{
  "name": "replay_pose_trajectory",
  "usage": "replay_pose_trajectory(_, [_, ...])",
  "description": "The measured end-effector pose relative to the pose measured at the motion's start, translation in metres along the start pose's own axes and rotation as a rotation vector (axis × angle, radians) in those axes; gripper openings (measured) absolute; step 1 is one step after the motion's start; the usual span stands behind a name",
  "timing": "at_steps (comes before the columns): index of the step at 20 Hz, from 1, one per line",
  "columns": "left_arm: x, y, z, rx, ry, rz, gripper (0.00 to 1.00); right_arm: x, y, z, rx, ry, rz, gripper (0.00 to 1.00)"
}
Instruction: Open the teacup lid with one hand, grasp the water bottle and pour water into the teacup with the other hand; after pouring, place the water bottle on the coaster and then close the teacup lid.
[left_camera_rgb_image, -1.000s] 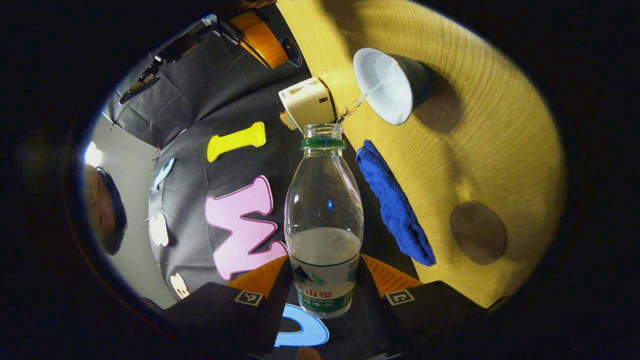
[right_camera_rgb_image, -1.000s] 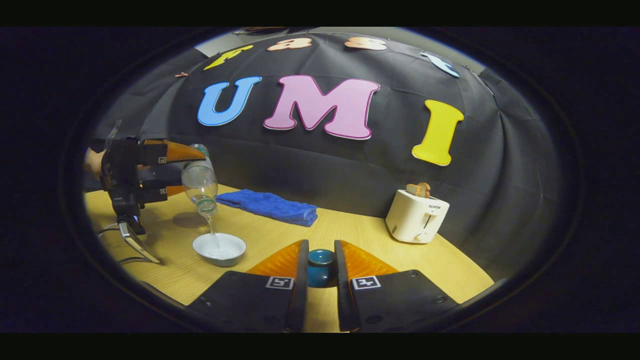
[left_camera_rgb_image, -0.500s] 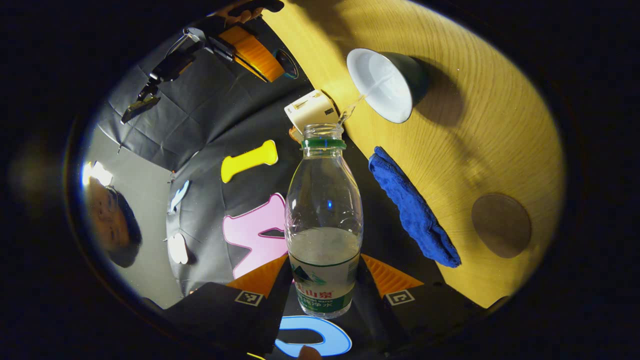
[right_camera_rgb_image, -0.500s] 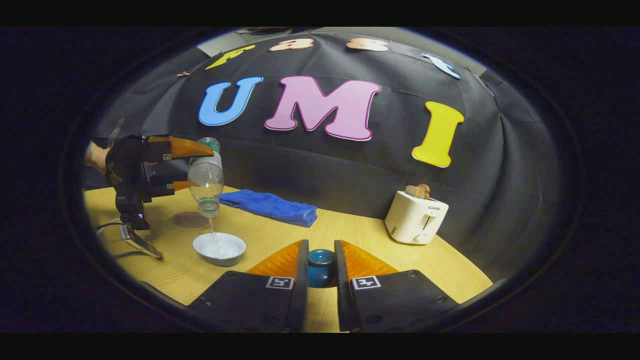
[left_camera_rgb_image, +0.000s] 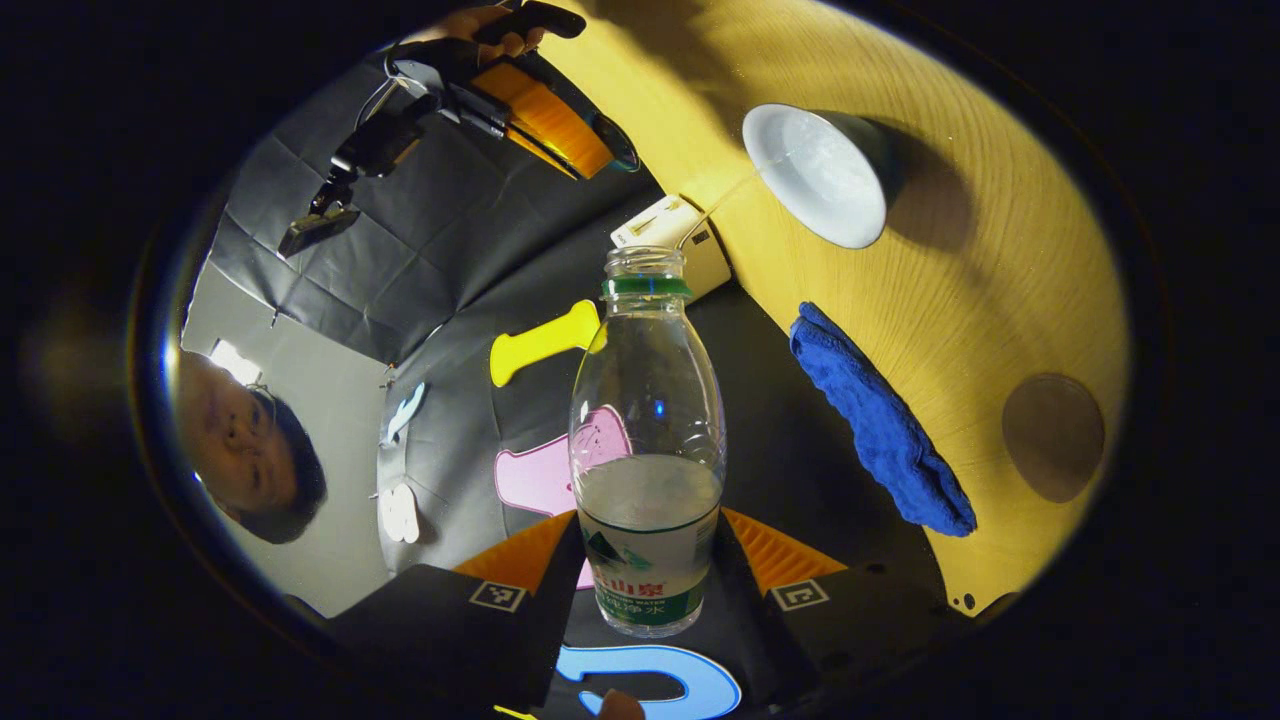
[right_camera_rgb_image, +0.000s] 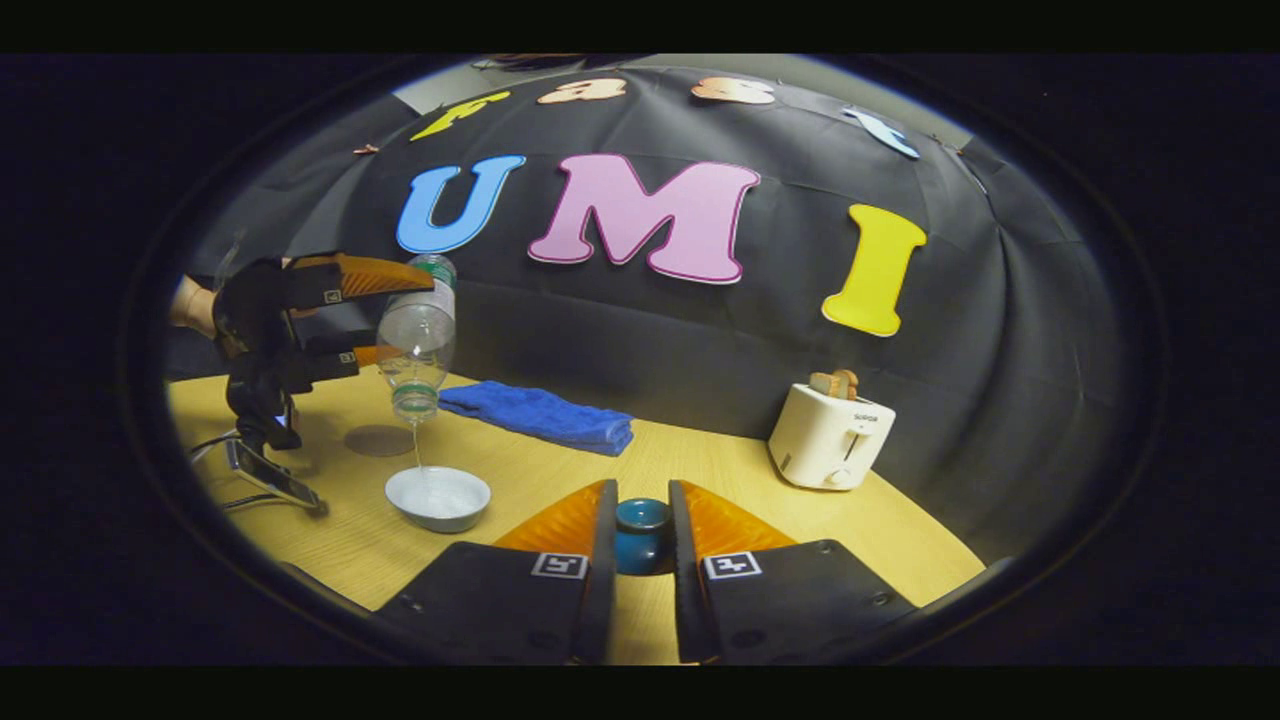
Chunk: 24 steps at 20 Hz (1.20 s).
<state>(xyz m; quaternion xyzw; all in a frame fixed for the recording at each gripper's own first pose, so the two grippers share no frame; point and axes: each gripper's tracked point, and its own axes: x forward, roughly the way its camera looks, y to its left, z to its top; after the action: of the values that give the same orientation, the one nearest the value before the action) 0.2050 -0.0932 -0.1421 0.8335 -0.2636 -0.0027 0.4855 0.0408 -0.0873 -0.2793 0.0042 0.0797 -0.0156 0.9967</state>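
left tool (left_camera_rgb_image: 647, 560) tilts green-labelled water bottle (left_camera_rgb_image: 647, 440); label writing too small.

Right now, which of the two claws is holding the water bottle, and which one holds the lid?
The left claw grips the tilted water bottle, pouring into the white teacup. The right claw pinches the blue teacup lid.

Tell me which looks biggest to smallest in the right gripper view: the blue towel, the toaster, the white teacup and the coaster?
1. blue towel, the widest.
2. toaster.
3. teacup, close to the toaster in size; it sits nearer the camera, so this is unsure.
4. coaster, a small flat disc farther back.
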Motion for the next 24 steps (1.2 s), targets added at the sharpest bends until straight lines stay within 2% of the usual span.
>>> replay_pose_trajectory(1, [0.0, 0.002, -0.001, 0.007, -0.003, 0.008, 0.74, 0.0, 0.0, 0.0, 0.0, -0.001, 0.0, 0.31])
replay_pose_trajectory(4, [0.003, 0.003, -0.002, 0.018, -0.017, 0.018, 0.74, -0.001, 0.0, 0.0, -0.001, -0.003, 0.0, 0.23])
replay_pose_trajectory(5, [0.002, 0.003, -0.003, 0.021, -0.021, 0.019, 0.74, -0.001, -0.001, 0.001, 0.0, -0.003, -0.001, 0.27])
replay_pose_trajectory(6, [0.003, 0.003, -0.003, 0.025, -0.022, 0.021, 0.73, -0.001, -0.001, 0.001, 0.001, -0.004, -0.001, 0.23])
replay_pose_trajectory(8, [0.003, 0.004, -0.003, 0.026, -0.02, 0.024, 0.74, -0.001, 0.0, 0.0, 0.001, -0.002, 0.0, 0.23])
replay_pose_trajectory(11, [0.003, -0.003, -0.011, -0.035, 0.02, -0.01, 0.74, -0.001, 0.002, 0.0, 0.001, -0.002, 0.004, 0.28])
replay_pose_trajectory(13, [0.002, -0.017, -0.013, -0.19, 0.055, -0.084, 0.73, 0.0, 0.003, 0.0, 0.0, 0.0, 0.006, 0.27])
replay_pose_trajectory(14, [0.002, -0.022, -0.012, -0.293, 0.076, -0.115, 0.73, 0.0, 0.003, -0.001, 0.0, 0.002, 0.007, 0.23])
replay_pose_trajectory(16, [-0.002, -0.028, -0.009, -0.504, 0.117, -0.171, 0.74, 0.001, 0.003, -0.002, 0.004, 0.005, 0.006, 0.23])
replay_pose_trajectory(17, [-0.001, -0.031, -0.011, -0.631, 0.144, -0.189, 0.74, 0.002, 0.002, -0.002, 0.006, 0.004, 0.006, 0.27])
replay_pose_trajectory(18, [-0.004, -0.032, -0.01, -0.745, 0.165, -0.208, 0.74, 0.002, 0.002, -0.002, 0.008, 0.005, 0.005, 0.25])
replay_pose_trajectory(19, [-0.008, -0.035, -0.011, -0.861, 0.19, -0.224, 0.74, 0.003, 0.002, -0.003, 0.008, 0.008, 0.004, 0.23])
replay_pose_trajectory(21, [-0.011, -0.041, -0.013, -1.1, 0.25, -0.248, 0.74, 0.005, 0.003, -0.003, 0.006, 0.009, 0.005, 0.31])
replay_pose_trajectory(22, [-0.012, -0.044, -0.016, -1.219, 0.286, -0.246, 0.74, 0.006, 0.003, -0.004, 0.004, 0.01, 0.006, 0.27])
replay_pose_trajectory(24, [-0.014, -0.047, -0.028, -1.463, 0.355, -0.239, 0.74, 0.007, 0.005, -0.005, 0.003, 0.013, 0.01, 0.27])
